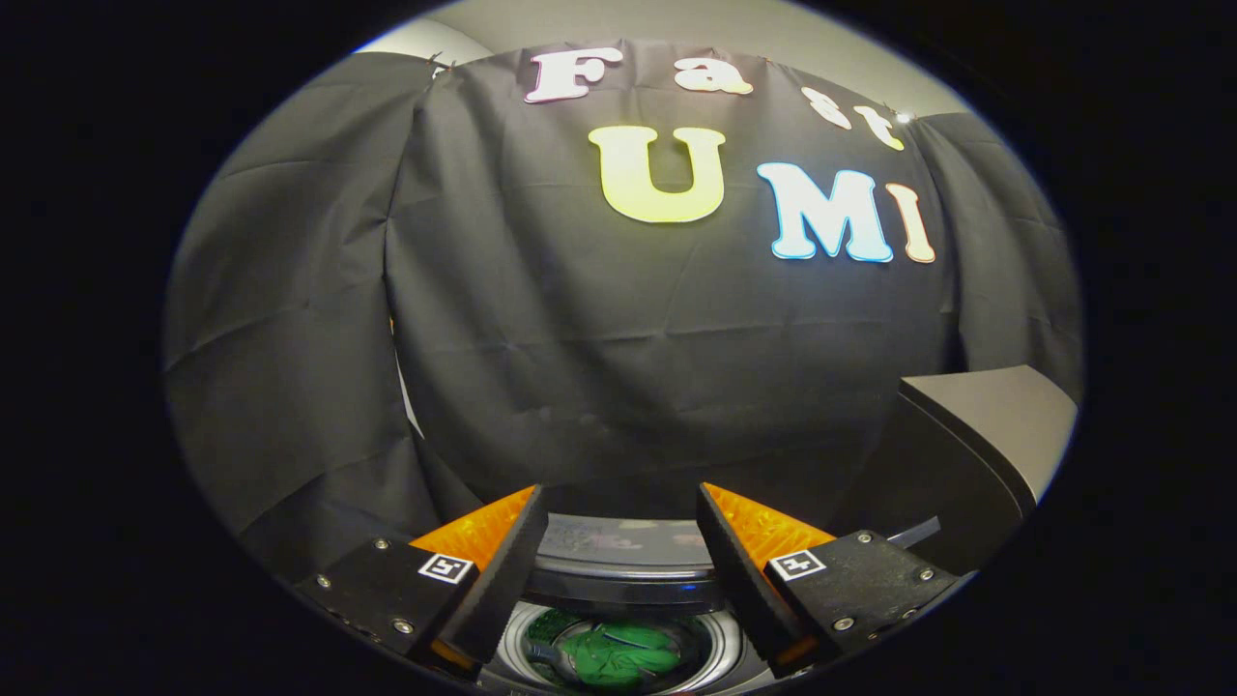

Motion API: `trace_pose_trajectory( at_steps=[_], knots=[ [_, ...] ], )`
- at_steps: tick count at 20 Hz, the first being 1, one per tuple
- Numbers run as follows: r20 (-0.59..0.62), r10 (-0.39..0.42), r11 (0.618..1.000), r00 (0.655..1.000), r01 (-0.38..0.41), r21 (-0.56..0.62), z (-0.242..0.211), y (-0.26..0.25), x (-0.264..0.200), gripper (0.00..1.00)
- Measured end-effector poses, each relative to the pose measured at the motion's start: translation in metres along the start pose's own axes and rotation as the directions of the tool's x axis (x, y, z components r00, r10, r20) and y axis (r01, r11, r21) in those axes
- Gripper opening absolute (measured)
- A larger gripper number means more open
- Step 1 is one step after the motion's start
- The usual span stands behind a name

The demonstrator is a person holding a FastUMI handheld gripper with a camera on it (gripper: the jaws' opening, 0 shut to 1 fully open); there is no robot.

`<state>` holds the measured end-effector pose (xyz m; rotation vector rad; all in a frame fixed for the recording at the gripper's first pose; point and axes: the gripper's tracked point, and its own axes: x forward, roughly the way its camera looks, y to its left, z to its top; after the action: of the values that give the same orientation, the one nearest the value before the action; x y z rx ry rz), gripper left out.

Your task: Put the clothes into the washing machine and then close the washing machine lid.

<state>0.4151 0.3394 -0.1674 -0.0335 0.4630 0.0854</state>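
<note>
Two fingers of the gripper (621,541) stand spread with nothing between them, held above the washing machine (618,580). Looking down past the fingertips, the round drum opening sits directly below and between them, and the green clothes (618,652) lie bunched inside the drum. The dark lid (976,454) stands tilted up off to the right, just beyond the right finger, so it is open.

Judgement: loading step looks done, since the garment is already in the drum and the jaws carry nothing. Closing the lid is the step in hand.

Next move calls for swinging the gripper right, toward the lid's raised free edge, getting a finger over or behind it, then pushing it forward and down over the opening. A pinch is probably unnecessary; a push with one finger should do. The hinge is hidden, so the swing arc is a guess. Whether any cloth hangs over the drum rim cannot be told; worth checking before the lid comes down.
</note>
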Motion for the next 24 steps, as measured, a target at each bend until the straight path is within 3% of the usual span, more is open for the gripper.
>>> trace_pose_trajectory(
  at_steps=[14,20,24],
  knots=[
    [-0.096,0.06,0.998,0.994,-0.06,0.004,-0.092,0.019,-0.043,0.95],
    [-0.075,0.082,0.997,0.994,-0.082,0.001,-0.087,0.025,-0.061,0.95],
    [-0.009,0.097,0.995,0.995,-0.097,0.02,-0.058,0.023,-0.088,0.95]
  ],
)
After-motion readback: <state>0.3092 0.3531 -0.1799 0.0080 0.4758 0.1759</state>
